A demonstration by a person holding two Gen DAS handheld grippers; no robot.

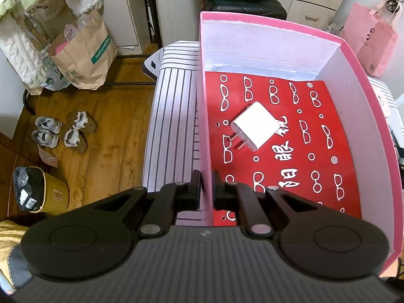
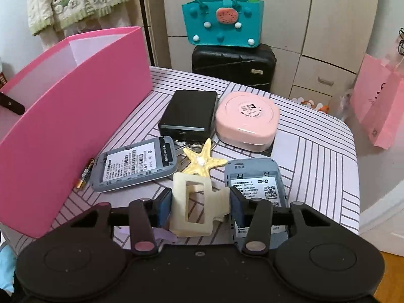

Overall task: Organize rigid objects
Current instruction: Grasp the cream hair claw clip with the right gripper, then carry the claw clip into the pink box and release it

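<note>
My left gripper is shut on the left wall of the pink box. A white charger plug lies inside on the red patterned bottom. In the right wrist view my right gripper is shut on a cream hair claw clip just above the striped table. The pink box stands at the left. Beyond the clip lie a yellow starfish, two grey routers, a black box, a pink round case and a battery.
A teal bag sits on a black suitcase behind the table. A pink paper bag hangs at the right. On the wooden floor left of the table are shoes, paper bags and a bin.
</note>
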